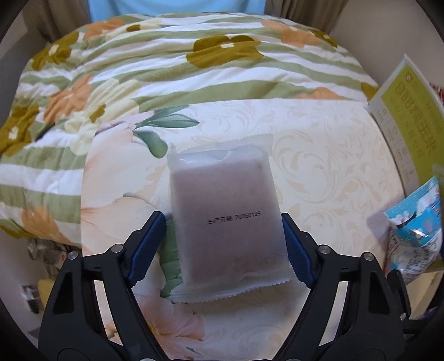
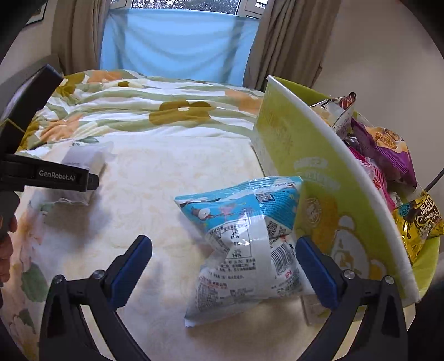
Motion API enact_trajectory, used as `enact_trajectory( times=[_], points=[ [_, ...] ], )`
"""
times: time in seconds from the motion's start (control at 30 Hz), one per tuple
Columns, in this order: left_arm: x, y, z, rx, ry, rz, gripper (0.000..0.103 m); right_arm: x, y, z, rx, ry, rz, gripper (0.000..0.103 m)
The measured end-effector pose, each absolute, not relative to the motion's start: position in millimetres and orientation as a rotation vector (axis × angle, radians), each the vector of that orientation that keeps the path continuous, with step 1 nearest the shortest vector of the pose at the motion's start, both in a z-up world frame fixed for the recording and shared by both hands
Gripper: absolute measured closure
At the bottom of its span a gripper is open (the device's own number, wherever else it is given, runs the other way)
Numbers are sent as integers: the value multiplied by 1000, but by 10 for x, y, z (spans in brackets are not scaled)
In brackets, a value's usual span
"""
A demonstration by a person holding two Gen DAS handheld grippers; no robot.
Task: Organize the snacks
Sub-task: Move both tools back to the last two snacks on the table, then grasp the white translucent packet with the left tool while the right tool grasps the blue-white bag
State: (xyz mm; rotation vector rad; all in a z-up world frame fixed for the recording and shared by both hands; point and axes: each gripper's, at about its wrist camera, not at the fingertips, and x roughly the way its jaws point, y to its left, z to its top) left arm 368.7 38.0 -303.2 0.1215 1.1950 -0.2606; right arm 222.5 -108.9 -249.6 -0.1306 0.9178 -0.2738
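A floral quilt point(image 1: 144, 69) with green stripes and orange and olive flowers fills the upper half of the frame. Below it lies a cream patterned sheet point(image 1: 319, 155). Brown curtains point(image 2: 288, 41) flank a blue cloth point(image 2: 177, 41) at top centre.

A bed point(image 2: 155, 177) fills the room's middle, spread with a cream sheet point(image 1: 319, 144) of pale scrollwork. At 12 o'clock lies a rumpled quilt point(image 1: 155, 64) in green stripes with orange and olive flowers. Behind it hangs a light blue cloth point(image 2: 177, 41) below a window point(image 2: 183, 4), with beige curtains point(image 2: 288, 39) at either side. A plain pale wall point(image 2: 383, 69) stands at 2 o'clock.
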Motion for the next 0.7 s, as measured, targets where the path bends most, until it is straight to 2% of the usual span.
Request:
enact_trajectory(
  times=[0.07,0.37,0.57,0.63,0.7],
  points=[
    [3660,291,-3030,163,1177,-270,36,2260,-1117,-2529,-127,924,-279,0],
    [3609,282,-3022,174,1173,-288,37,2357,-1197,-2588,-131,948,-285,12],
    [3352,248,-3015,190,1188,-313,37,2435,-1265,-2615,-130,970,-278,28],
    [3254,239,-3016,195,1191,-324,38,2456,-1309,-2642,-120,988,-268,38],
    [3185,233,-3016,198,1195,-331,38,2458,-1340,-2661,-114,990,-258,40]
  ],
)
